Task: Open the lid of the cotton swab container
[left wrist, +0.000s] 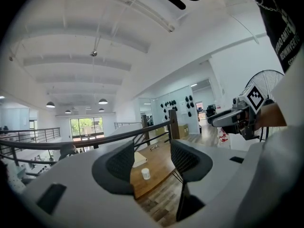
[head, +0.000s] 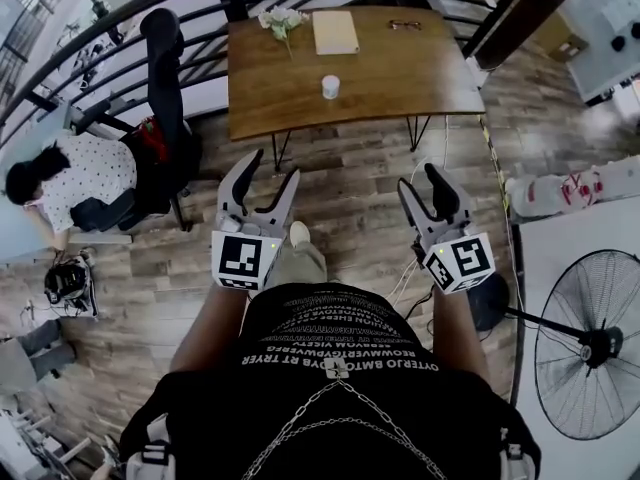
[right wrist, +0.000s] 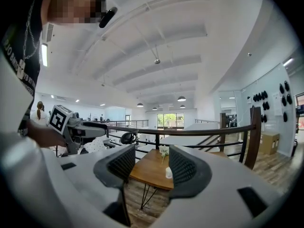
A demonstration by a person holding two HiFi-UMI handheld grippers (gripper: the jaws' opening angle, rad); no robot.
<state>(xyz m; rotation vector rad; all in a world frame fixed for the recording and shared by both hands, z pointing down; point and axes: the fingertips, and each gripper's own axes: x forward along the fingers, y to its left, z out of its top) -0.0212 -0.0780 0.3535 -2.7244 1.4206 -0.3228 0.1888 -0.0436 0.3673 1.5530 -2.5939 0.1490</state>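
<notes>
Showing a rectangular wooden table (head: pixel 400 73) on thin black hairpin legs, standing on plank flooring (head: pixel 350 178). The cotton swab container (head: pixel 330 87), a small white cylinder, stands upright near the table's front edge. Behind it lie a pale notebook (head: pixel 335 32), spectacles (head: pixel 405 25) and a white flower sprig (head: pixel 280 20). A black railing (right wrist: pixel 181 132) runs beyond. A black office chair (head: pixel 165 58) stands at the left and a wire-caged fan (head: pixel 590 348) at the right. Left gripper (head: pixel 272 168) and right gripper (head: pixel 420 178): ribbed dark pads apart, gripping nothing. The container is well ahead of both and shows through each gap.
</notes>
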